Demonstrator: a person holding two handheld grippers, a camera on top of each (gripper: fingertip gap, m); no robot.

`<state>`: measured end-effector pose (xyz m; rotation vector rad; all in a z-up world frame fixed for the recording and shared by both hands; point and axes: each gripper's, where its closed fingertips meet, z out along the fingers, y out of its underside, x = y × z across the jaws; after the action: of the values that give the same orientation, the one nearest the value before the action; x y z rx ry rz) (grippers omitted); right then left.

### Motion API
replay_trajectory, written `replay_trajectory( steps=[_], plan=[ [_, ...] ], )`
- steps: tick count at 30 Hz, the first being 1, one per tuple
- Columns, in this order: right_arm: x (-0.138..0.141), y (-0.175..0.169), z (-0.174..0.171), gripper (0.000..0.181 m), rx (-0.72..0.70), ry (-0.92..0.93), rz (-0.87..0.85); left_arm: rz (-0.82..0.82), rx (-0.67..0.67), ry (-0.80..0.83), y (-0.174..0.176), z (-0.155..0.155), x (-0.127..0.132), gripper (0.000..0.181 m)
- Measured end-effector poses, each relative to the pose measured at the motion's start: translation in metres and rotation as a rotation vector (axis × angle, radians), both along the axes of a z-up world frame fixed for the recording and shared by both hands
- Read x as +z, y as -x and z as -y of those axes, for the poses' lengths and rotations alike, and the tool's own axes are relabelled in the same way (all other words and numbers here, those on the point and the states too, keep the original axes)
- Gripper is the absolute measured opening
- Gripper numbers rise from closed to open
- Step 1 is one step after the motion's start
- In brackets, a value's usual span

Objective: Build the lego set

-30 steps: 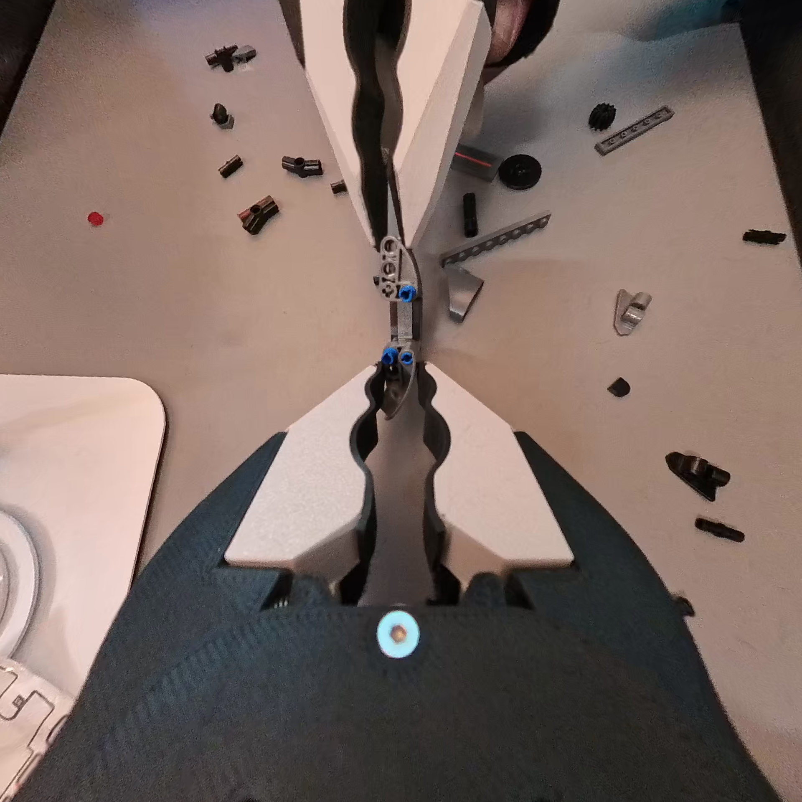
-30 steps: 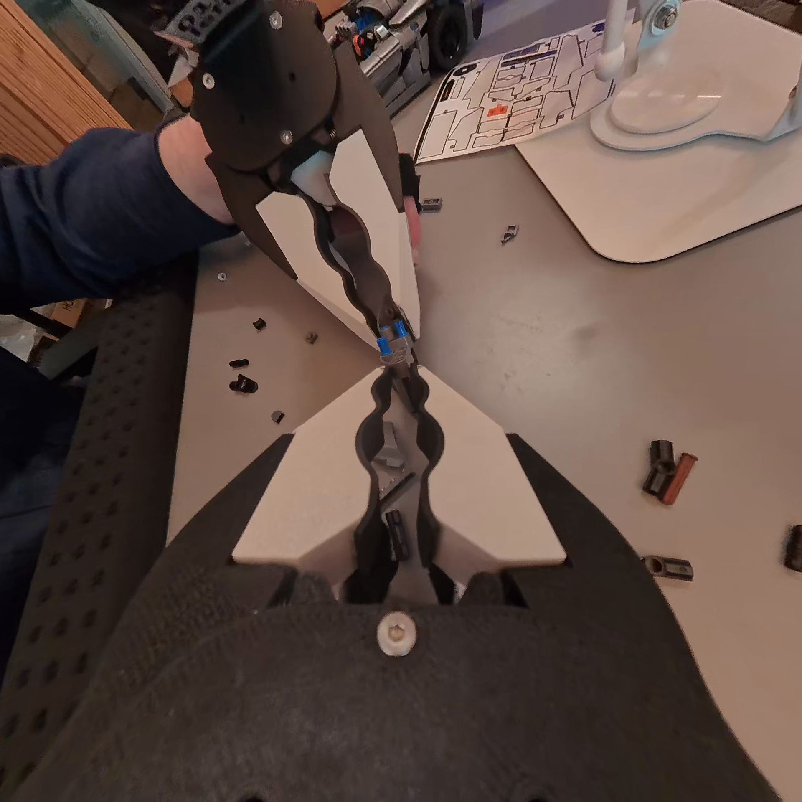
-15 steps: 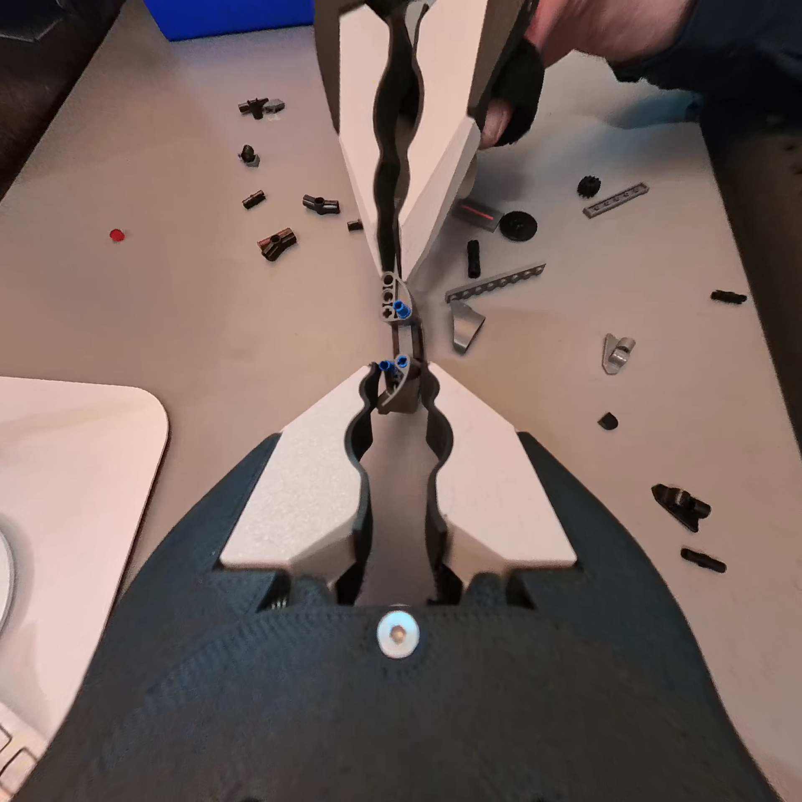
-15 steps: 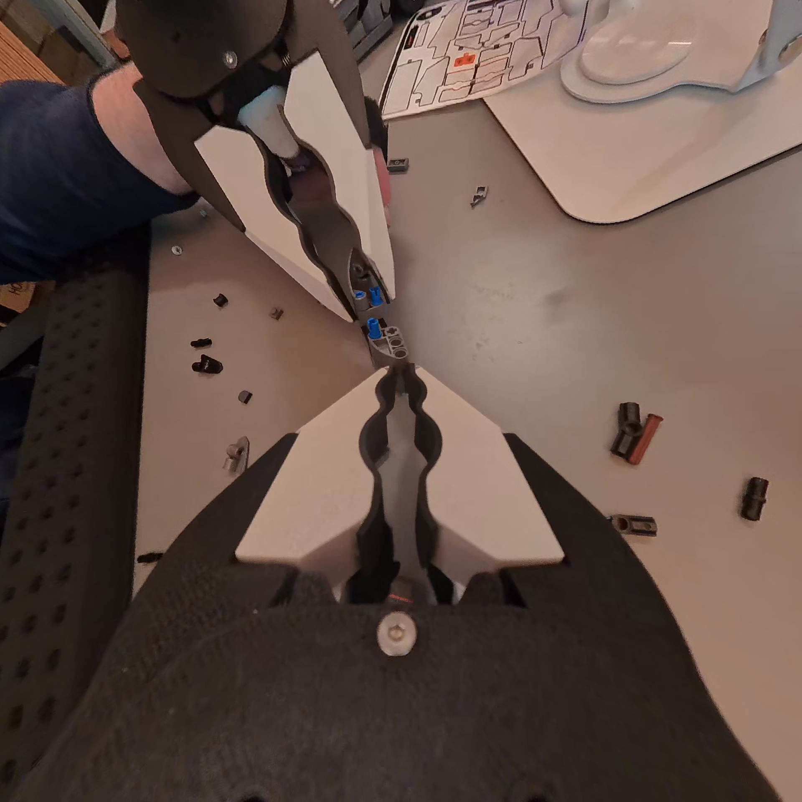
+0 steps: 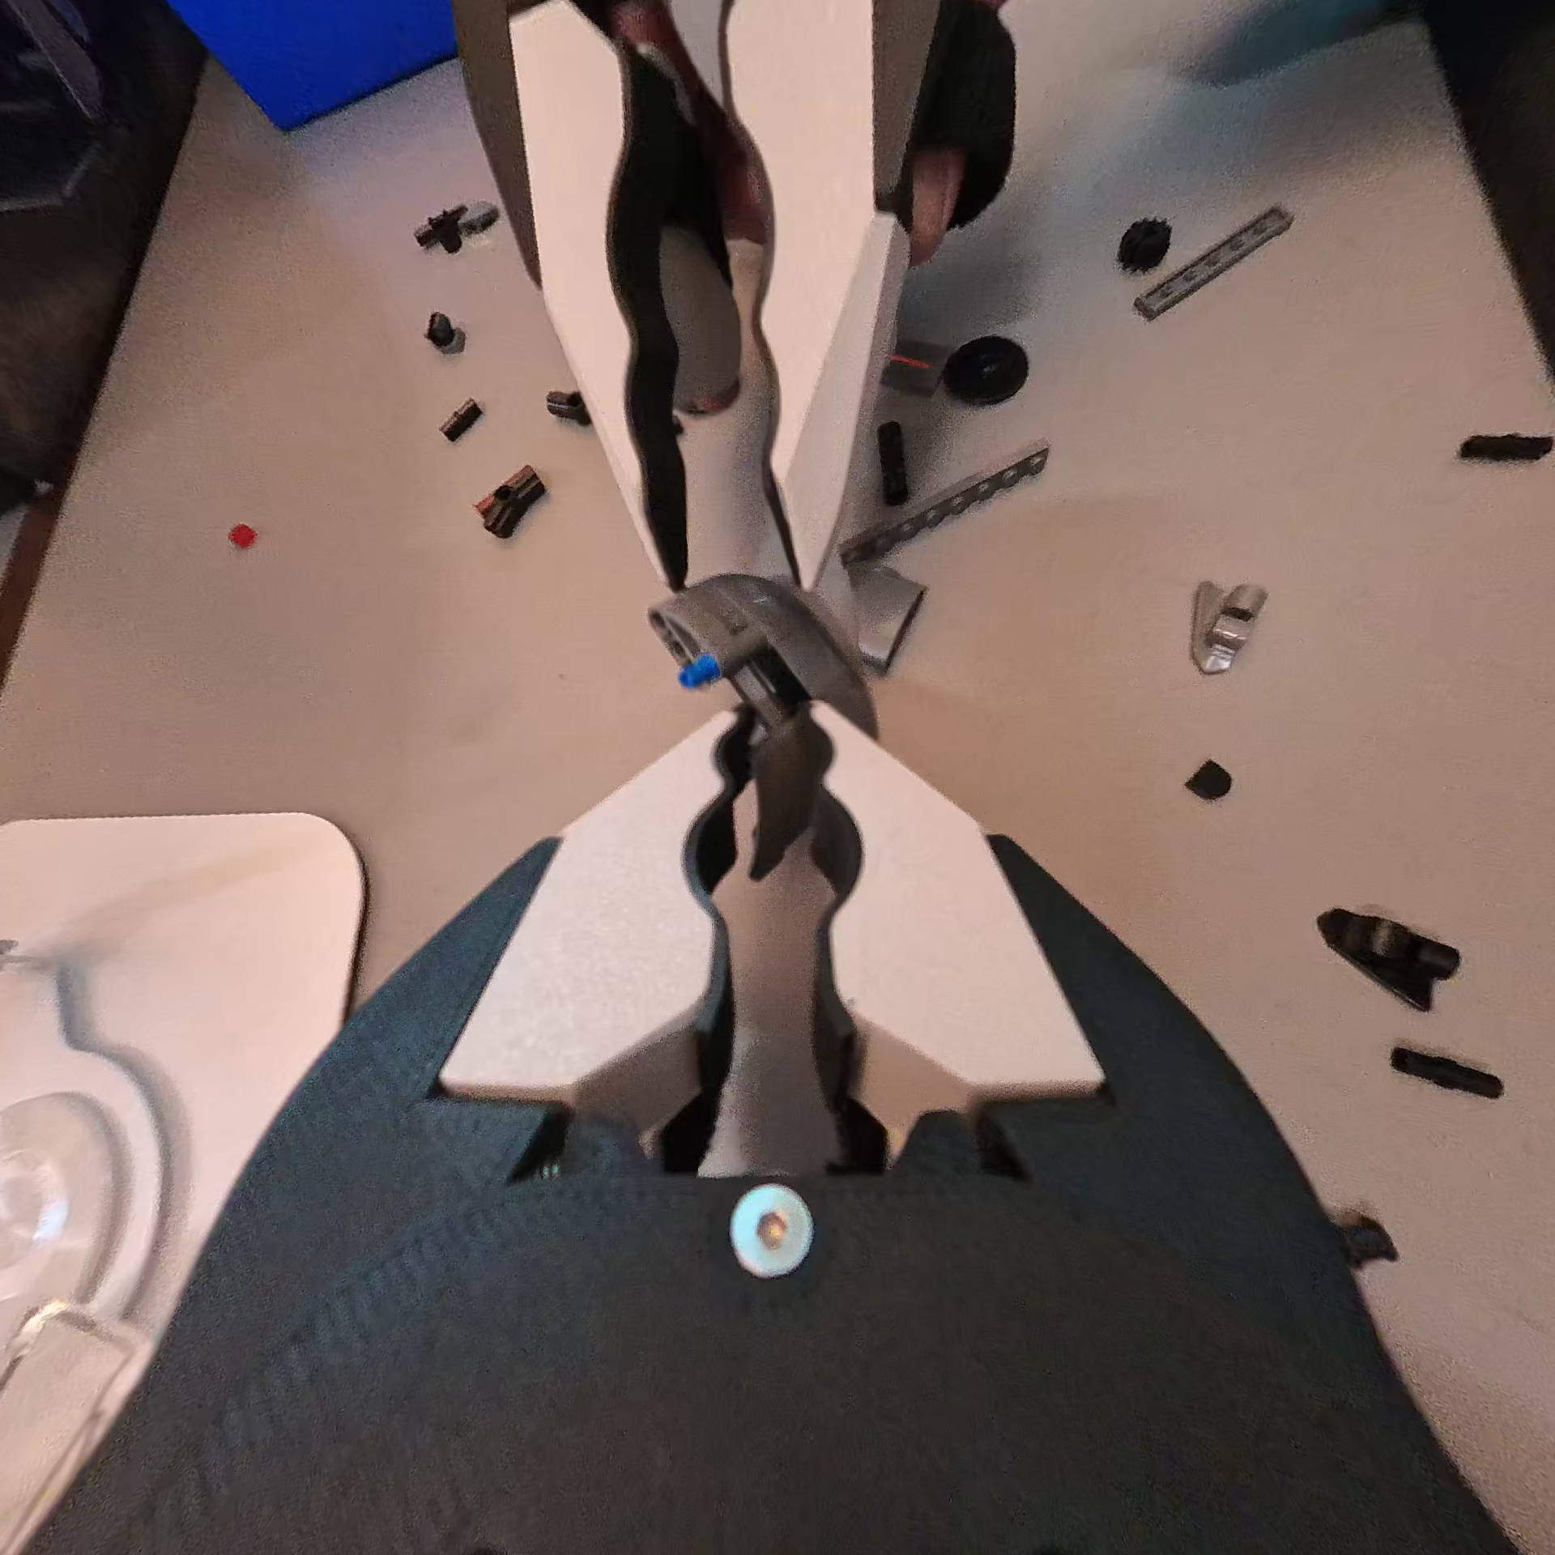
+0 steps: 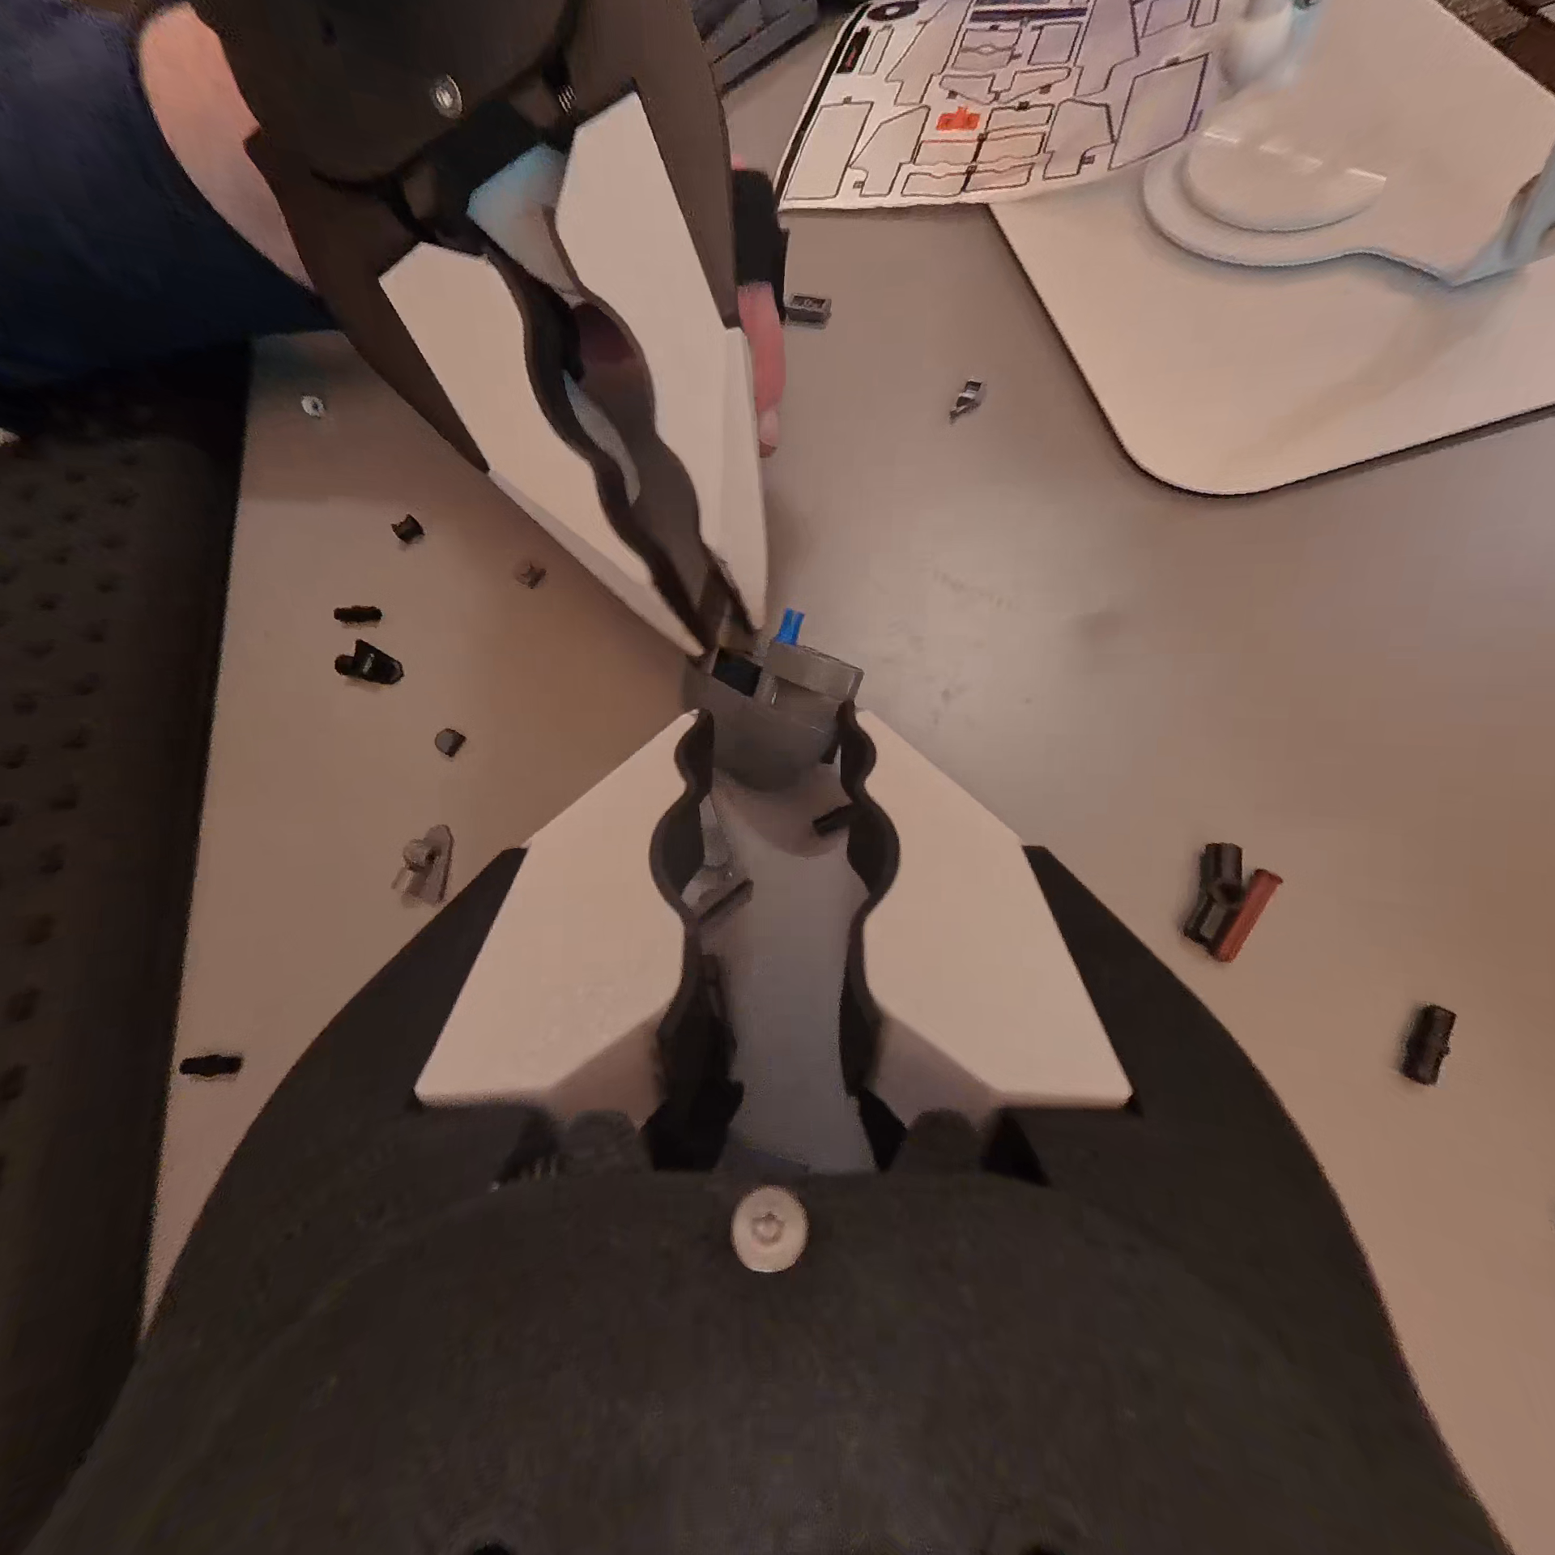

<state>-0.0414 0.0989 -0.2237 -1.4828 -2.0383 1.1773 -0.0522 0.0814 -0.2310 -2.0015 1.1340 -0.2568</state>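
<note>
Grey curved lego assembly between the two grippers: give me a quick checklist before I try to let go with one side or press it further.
1. Left gripper shut on the grey curved assembly: ok, its tips pinch the dark lower end.
2. Right gripper holding the assembly: ok, its tips are around the rounded grey part, jaws partly apart.
3. Blue pin seated: cannot tell; it sticks out of the side.
4. The two grey parts fully joined: cannot tell, the seam is blurred.
5. Assembly off the table: ok, it is held above the surface.
6. Loose silver piece lies just beyond the assembly: not ok for lowering there.
</note>
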Motion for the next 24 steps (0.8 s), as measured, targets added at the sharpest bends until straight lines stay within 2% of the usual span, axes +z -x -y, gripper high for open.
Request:
replay_trajectory(
  steps=[2,8,10,13,16,22,24],
  plan=[
    [-0.007,0.0,0.003,0.028,0.022,-0.037,0.016,-0.033,-0.008,-0.026,-0.002,0.0,0.002,0.0],
    [-0.008,-0.001,0.0,0.026,0.011,-0.078,0.026,-0.068,-0.011,-0.019,-0.002,0.001,-0.002,0.0],
    [-0.006,-0.003,-0.003,0.025,0.011,-0.103,0.023,-0.048,0.031,0.009,0.004,-0.001,0.001,0.01],
    [-0.009,-0.005,-0.001,0.025,0.026,-0.148,0.036,-0.034,0.064,0.124,0.007,0.006,-0.01,0.041],
    [-0.017,-0.004,0.0,0.026,0.029,-0.167,0.067,-0.089,0.084,0.16,0.006,0.005,-0.025,0.055],
    [-0.015,-0.003,-0.002,0.025,0.016,-0.16,0.054,-0.093,0.058,0.126,-0.004,0.001,-0.026,0.034],
    [-0.016,-0.001,-0.004,0.027,0.004,-0.162,0.055,-0.111,0.048,0.098,-0.006,0.0,-0.026,0.033]
  ],
)
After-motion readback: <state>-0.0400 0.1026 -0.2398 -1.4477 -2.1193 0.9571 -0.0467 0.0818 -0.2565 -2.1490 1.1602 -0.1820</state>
